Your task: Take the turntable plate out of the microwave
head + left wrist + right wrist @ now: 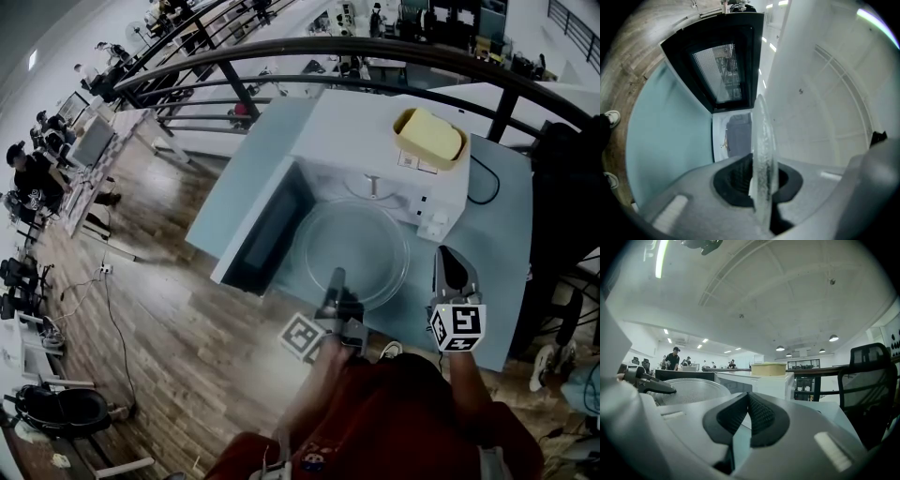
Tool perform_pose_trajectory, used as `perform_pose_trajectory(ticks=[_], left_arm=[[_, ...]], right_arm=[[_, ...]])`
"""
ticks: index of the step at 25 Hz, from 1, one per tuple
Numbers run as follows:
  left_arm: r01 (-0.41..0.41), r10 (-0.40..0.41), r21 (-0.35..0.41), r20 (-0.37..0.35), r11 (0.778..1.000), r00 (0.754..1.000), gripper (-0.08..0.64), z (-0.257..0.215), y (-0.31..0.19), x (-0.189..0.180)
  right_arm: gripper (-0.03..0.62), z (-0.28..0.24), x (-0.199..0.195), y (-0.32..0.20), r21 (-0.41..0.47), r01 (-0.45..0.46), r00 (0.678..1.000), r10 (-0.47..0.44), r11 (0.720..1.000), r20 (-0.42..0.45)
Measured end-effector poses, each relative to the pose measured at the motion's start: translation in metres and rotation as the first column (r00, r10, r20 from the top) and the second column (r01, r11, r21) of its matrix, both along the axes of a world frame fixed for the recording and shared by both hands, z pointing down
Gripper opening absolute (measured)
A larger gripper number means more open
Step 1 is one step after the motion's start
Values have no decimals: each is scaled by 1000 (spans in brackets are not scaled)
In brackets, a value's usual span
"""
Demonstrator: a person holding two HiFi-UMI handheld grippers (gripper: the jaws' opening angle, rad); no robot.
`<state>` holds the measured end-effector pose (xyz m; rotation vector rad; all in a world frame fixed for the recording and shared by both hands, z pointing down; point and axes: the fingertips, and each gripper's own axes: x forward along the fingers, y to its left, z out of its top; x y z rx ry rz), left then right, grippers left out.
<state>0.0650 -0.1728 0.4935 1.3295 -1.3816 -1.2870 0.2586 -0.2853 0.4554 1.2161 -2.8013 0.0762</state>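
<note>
The clear glass turntable plate is out in front of the white microwave, level above the table. My left gripper is shut on the plate's near rim. In the left gripper view the plate stands edge-on between the dark pads, with the left gripper clamped on it. My right gripper is shut with nothing in it, just right of the plate. In the right gripper view, the right gripper has its pads together, and the plate lies to the left.
The microwave door hangs open to the left, with its window in the left gripper view. A yellow bowl sits on top of the microwave. The pale blue table ends near a railing. A black chair stands to the right.
</note>
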Motion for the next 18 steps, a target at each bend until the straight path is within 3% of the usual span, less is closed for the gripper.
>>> perform_pose_trajectory(ticks=[18], left_arm=[[13,-13,13,-12,1000,1000,25,-5,1,3]], right_arm=[[2,-1,3,2,2,24,1000,-24,1000,-10]])
